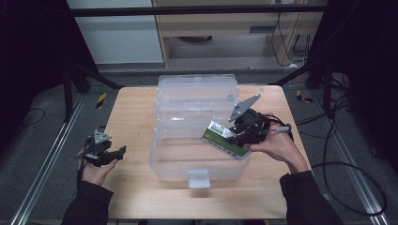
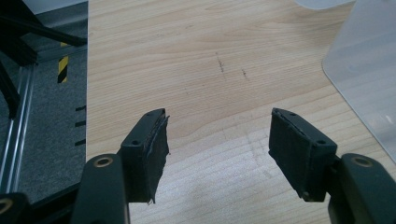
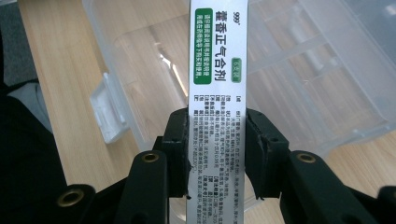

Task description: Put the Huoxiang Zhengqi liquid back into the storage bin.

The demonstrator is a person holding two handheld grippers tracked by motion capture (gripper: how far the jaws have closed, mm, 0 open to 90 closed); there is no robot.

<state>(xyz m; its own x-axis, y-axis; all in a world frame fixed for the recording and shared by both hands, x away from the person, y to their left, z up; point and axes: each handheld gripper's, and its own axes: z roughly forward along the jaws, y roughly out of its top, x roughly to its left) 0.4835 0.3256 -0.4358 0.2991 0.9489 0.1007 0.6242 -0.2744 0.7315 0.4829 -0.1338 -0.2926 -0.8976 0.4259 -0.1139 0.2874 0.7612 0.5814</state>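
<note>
Table (image 1: 136,112) of pale wood carries a clear plastic compartment box (image 1: 197,126) toward its far edge; the right gripper (image 1: 237,137) clamps a flat white-and-green printed carton (image 1: 225,140) over the box's right side. The left gripper (image 1: 123,151) hovers at the table's left edge, jaws apart. Left gripper view: empty black pads (image 2: 154,149) above bare wood. Right gripper view: the carton stands between pressing pads (image 3: 180,140), its text Chinese.

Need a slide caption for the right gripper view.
Right gripper clamps a white-and-green printed medicine box above the open clear plastic storage bin on the wooden table.
</note>
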